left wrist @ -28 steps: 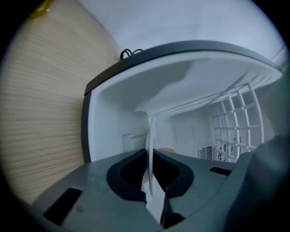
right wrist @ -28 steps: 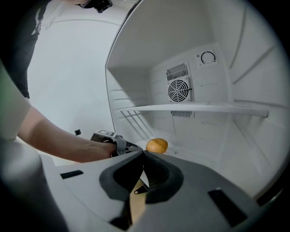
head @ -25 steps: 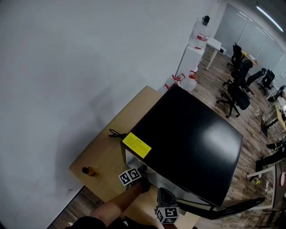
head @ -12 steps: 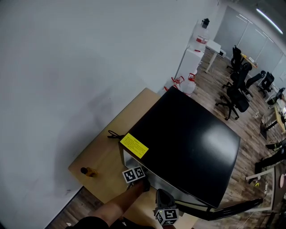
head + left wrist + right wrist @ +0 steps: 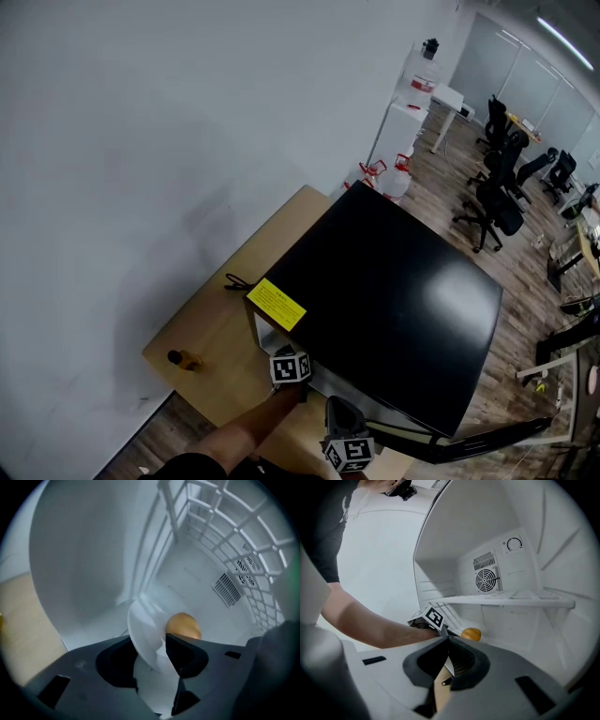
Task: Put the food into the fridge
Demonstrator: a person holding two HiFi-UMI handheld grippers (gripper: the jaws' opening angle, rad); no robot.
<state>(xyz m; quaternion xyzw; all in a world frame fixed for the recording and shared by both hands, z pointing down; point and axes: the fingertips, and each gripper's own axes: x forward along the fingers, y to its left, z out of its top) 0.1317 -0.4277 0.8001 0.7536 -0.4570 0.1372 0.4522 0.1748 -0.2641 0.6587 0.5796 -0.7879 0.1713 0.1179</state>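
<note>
A black mini fridge (image 5: 394, 300) stands on a wooden table (image 5: 220, 328) with its door (image 5: 487, 434) swung open. My left gripper (image 5: 150, 641) reaches into its white lower compartment. Its jaws are opening, and the rim of a white plate (image 5: 143, 630) lies loose between them. A round orange-brown piece of food (image 5: 183, 625) sits on the plate. The right gripper view shows that food (image 5: 471, 633) on the fridge floor beyond the left gripper's marker cube (image 5: 432, 617). My right gripper (image 5: 447, 645) hangs in front of the fridge opening, shut on nothing.
A wire shelf (image 5: 506, 599) spans the fridge above the plate, with a fan vent (image 5: 487, 579) on the back wall. A small orange object (image 5: 186, 358) lies on the table's left end. A cable (image 5: 242, 279) lies beside the fridge. Office chairs (image 5: 497, 187) stand far behind.
The left gripper's cube has shifted right, deeper under the fridge's front edge. The right gripper has stayed where it was.
</note>
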